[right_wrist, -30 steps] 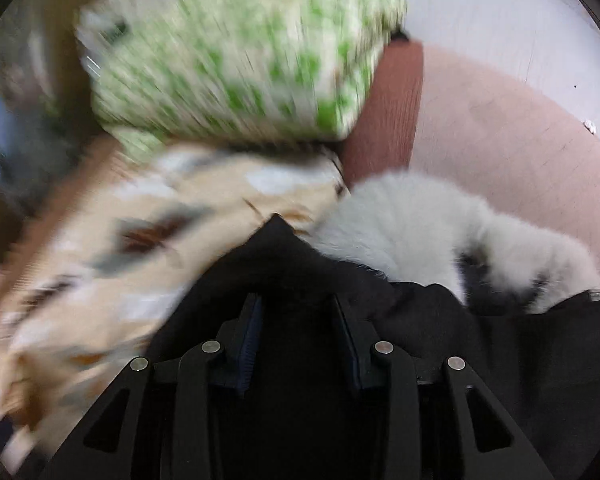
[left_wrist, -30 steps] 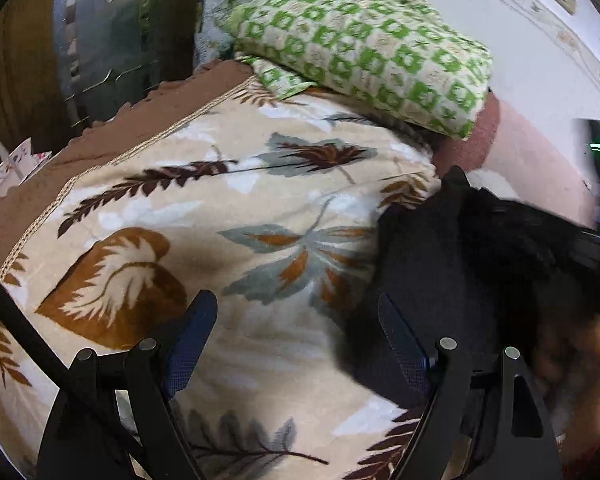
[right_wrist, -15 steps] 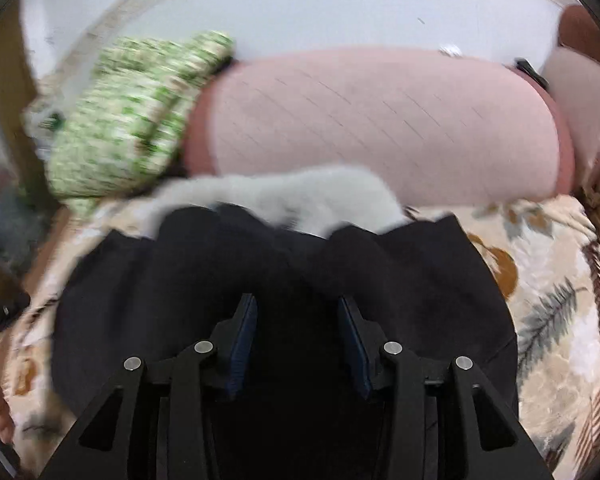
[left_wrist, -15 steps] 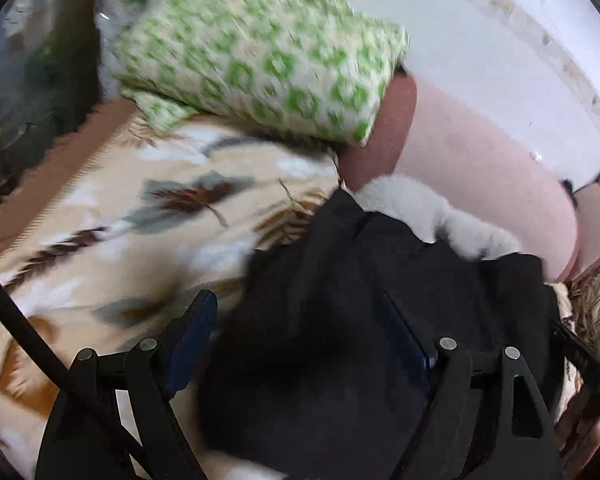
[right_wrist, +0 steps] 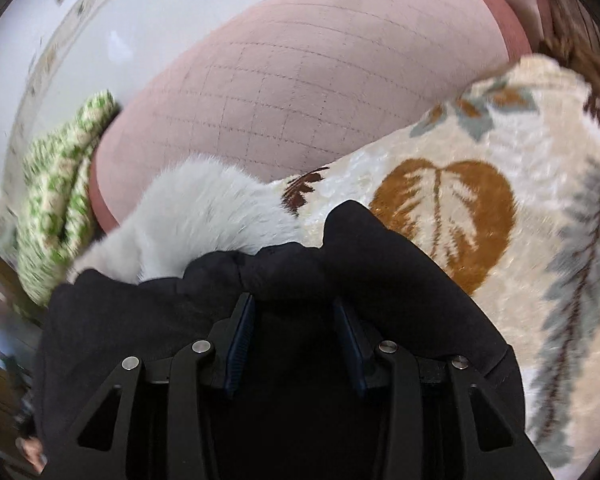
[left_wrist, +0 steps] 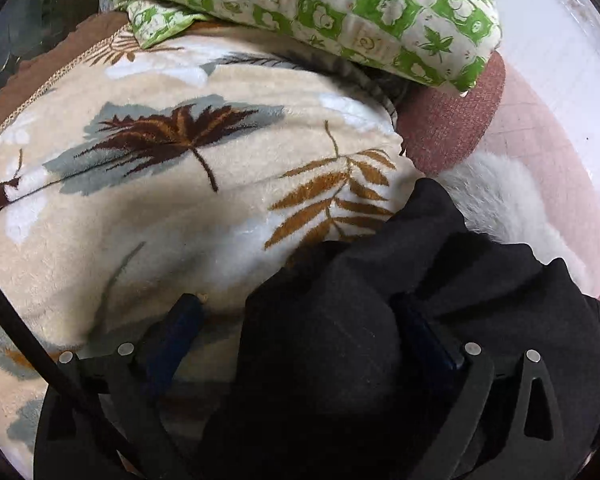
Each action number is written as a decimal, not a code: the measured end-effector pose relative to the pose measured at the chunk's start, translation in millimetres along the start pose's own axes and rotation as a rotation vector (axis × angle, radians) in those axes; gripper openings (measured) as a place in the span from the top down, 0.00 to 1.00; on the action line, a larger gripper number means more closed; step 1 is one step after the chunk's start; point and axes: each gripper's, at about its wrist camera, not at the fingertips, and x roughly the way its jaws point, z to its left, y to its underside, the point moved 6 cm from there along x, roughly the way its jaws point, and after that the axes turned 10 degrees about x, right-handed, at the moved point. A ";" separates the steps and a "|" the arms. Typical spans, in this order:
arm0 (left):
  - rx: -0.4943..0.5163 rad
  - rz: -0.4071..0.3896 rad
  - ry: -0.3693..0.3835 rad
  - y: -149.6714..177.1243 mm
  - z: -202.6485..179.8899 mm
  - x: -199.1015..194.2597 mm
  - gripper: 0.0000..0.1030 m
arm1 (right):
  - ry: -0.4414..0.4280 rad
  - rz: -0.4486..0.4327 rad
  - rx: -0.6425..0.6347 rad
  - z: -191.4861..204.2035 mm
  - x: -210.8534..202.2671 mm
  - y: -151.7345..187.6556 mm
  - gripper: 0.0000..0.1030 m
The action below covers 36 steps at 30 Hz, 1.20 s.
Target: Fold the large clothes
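A large black garment (left_wrist: 440, 280) with a white fur trim (left_wrist: 500, 196) lies on a cream leaf-print blanket (left_wrist: 160, 184). My left gripper (left_wrist: 296, 316) is wide open; a black fold bulges between its fingers and covers the right fingertip. In the right wrist view the black garment (right_wrist: 380, 264) fills the lower frame, with the fur trim (right_wrist: 204, 208) beyond it. My right gripper (right_wrist: 296, 308) has black cloth between its partly closed fingers; whether they pinch it is unclear.
A green-and-white patterned pillow (left_wrist: 340, 4) lies at the blanket's far end, also in the right wrist view (right_wrist: 60, 184). A pink quilted sofa back (right_wrist: 320, 80) rises behind the garment, with a white wall (right_wrist: 140, 12) above. The blanket (right_wrist: 500, 184) extends right.
Both grippers swung over the bed. The black garment came further under the left gripper, now bulging between its fingers. The right view turned right, showing more blanket and sofa back.
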 end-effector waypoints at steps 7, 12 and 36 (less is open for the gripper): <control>0.011 0.057 0.011 -5.6 -3.5 -49.3 0.13 | 0.168 0.007 -0.086 23.8 -13.1 -1.3 0.58; -0.006 -0.058 0.043 11.6 14.1 -155.4 0.13 | -0.056 -0.098 0.023 47.1 -114.3 12.7 0.20; -0.216 0.101 0.605 86.8 8.2 -74.1 0.06 | -0.281 0.132 0.337 -31.2 -90.7 126.2 0.00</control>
